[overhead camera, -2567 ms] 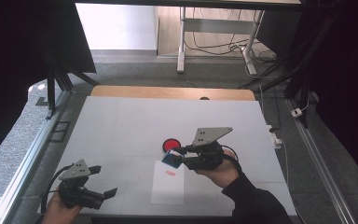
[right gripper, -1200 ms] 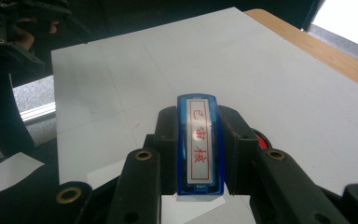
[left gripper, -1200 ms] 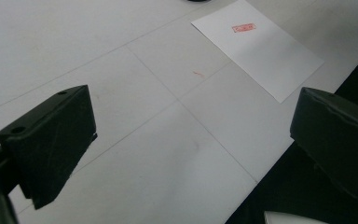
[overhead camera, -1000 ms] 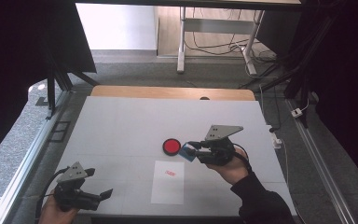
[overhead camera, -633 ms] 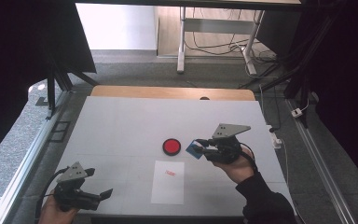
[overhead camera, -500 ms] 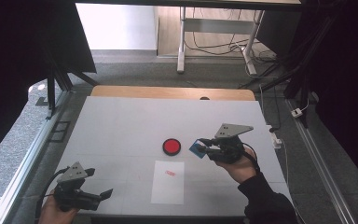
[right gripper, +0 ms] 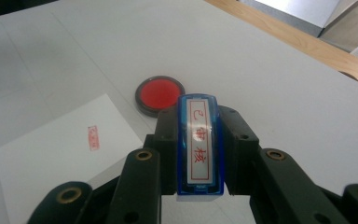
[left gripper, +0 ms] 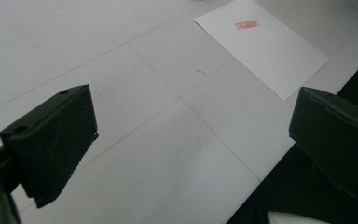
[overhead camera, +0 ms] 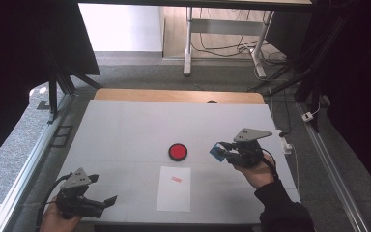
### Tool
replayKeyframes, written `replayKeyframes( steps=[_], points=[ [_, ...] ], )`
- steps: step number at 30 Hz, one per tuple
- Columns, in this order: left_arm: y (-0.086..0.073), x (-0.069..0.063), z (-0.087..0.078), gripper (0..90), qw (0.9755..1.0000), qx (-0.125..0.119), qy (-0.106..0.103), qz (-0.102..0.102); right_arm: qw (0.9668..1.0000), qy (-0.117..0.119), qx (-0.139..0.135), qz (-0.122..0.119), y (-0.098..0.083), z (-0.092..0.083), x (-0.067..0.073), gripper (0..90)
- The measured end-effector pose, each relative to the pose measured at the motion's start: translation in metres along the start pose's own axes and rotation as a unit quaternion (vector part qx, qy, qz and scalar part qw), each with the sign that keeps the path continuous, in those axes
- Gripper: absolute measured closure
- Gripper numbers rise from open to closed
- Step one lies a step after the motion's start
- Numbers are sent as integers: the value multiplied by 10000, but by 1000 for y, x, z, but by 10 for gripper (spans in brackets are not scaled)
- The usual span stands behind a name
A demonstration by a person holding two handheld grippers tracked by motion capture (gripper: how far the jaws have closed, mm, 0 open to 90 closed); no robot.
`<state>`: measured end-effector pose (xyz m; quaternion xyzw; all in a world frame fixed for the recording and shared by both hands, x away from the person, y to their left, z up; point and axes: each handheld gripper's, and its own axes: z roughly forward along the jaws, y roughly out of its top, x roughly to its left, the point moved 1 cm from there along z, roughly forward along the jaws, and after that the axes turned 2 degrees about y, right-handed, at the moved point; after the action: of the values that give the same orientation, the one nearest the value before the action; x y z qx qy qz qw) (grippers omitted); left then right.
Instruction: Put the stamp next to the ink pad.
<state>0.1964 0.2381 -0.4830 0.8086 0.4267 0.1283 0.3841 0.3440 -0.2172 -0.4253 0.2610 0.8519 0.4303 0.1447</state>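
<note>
A blue rectangular stamp (right gripper: 198,144) with red characters on its label sits clamped between the jaws of my right gripper (right gripper: 198,149). In the high view that gripper (overhead camera: 224,152) hovers over the table's right side with the stamp (overhead camera: 217,152) at its tip, to the right of a round red ink pad (overhead camera: 178,152). A white sheet of paper (overhead camera: 174,188) with a small red stamp mark (overhead camera: 176,179) lies in front of the pad. My left gripper (overhead camera: 107,203) rests open near the front left corner, nothing between its jaws. The sheet (left gripper: 265,44) and mark (left gripper: 247,24) lie beyond it.
The grey tabletop (overhead camera: 125,130) has a wooden strip (overhead camera: 174,95) along its far edge. Metal rails (overhead camera: 328,164) run along both sides. A white plug and cables (overhead camera: 286,142) lie by the right edge.
My right gripper has carried the stamp from above the paper's top edge to the right, away from the sheet, leaving a red mark on the paper. The left gripper has stayed put.
</note>
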Motion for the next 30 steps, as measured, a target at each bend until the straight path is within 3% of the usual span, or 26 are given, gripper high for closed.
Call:
replayKeyframes(
  steps=[11, 22, 30],
  points=[
    [1, 0, 1, 13, 10000, 21, -16, -9, 9988, -405, 275, 19, -17, 1, -14, 712],
    [0, 1, 1, 17, 10000, 17, -34, -31, 9974, -517, 482, 99, -30, 10, -24, 712],
    [0, 1, 1, 17, 10000, 24, -30, -34, 9969, -444, 610, 218, -38, 20, -28, 712]
  ],
)
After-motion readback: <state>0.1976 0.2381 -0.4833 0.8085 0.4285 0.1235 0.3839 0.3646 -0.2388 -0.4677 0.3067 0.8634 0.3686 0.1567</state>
